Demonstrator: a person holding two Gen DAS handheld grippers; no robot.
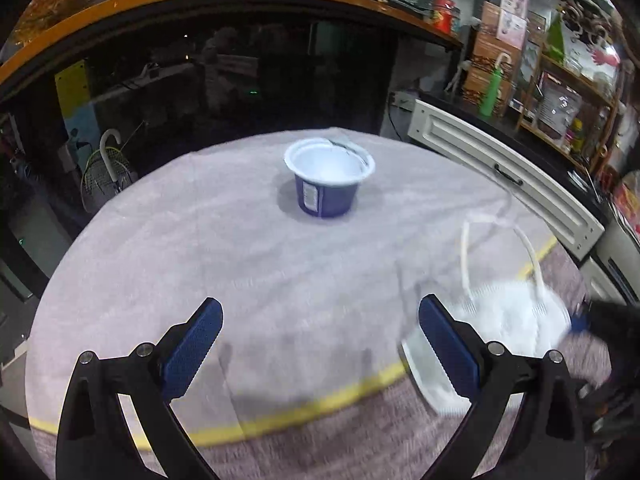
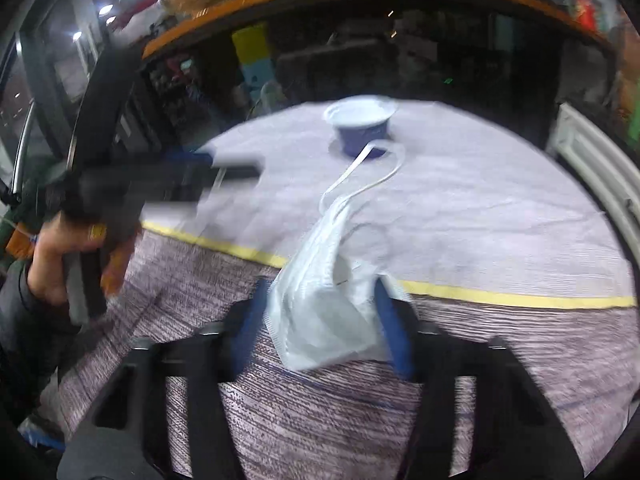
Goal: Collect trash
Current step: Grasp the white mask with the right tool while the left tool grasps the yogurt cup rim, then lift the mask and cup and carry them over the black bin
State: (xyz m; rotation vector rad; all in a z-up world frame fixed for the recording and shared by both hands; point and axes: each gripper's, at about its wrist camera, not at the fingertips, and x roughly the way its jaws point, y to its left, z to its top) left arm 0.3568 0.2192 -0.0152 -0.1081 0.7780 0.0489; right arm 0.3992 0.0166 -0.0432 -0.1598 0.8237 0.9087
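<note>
While the cloth-covered table (image 1: 280,280) still carries both pieces of trash, the task looks barely started; no bin or bag is in either view. The cloth has a pale zone and a darker striped zone split by a yellow line (image 1: 320,402).

Left gripper (image 1: 320,354): jaws spread wide, nothing between them, aimed down at the table toward the cup. A hand (image 2: 60,256) is seen on its handle in the right wrist view.

Right gripper (image 2: 326,326): jaws closed in on the white face mask (image 2: 320,312), pads pressing it on both sides, so it reads as grasped. The mask sits crumpled over the yellow line at the near side, and its ear loop (image 2: 368,168) trails toward the cup.

Blue yoghurt cup (image 1: 329,182): upright, empty-looking, far side of the pale zone, well apart from both grippers. Untouched.

Left to do, by judgement: carry off the mask, then collect the cup.
</note>
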